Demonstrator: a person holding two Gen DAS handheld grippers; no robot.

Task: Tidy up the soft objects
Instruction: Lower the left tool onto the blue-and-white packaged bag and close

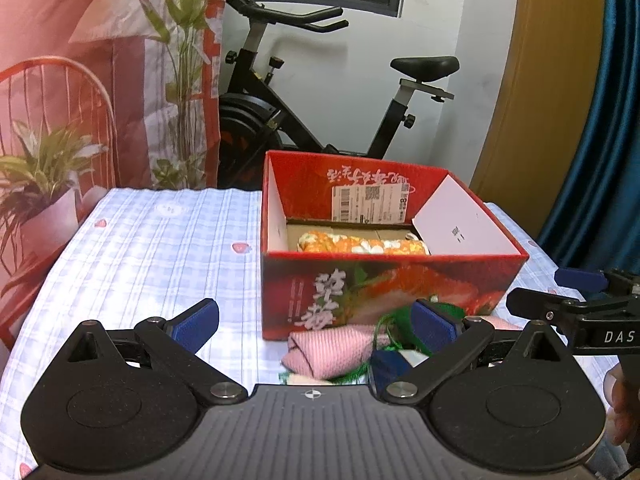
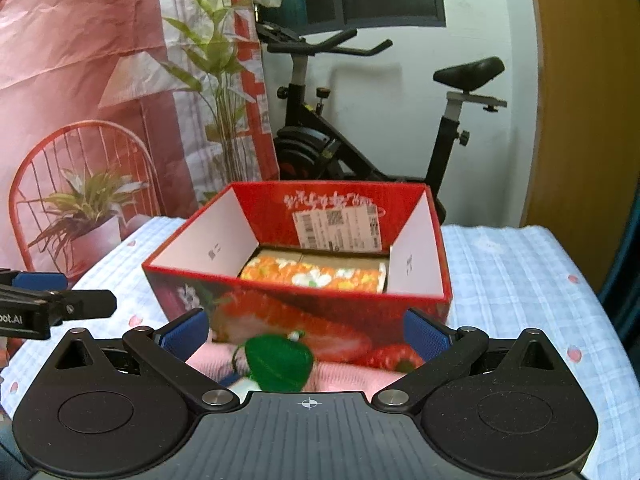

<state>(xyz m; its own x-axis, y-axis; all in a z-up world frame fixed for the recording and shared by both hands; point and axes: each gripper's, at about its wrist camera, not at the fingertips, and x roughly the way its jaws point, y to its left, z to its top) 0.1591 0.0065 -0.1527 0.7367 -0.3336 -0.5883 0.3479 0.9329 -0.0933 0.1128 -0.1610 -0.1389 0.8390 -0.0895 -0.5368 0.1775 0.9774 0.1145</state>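
Left wrist view has the left gripper (image 1: 316, 326) spread wide and empty over the blue checked tablecloth (image 1: 152, 248), a rolled pink knitted cloth (image 1: 328, 350) lying between its fingers against the front wall of the red strawberry-printed cardboard box (image 1: 384, 284). Inside the box lies an orange flowered fabric roll (image 1: 362, 245). Rightward, the right gripper (image 2: 306, 334) also gapes wide, holding nothing, above a green knitted piece (image 2: 278, 364).

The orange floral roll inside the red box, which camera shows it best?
The right wrist view: it looks down into the red box, so the orange floral roll shows along most of its top. The left wrist view sits lower, and the box's front wall hides the lower part of the roll.
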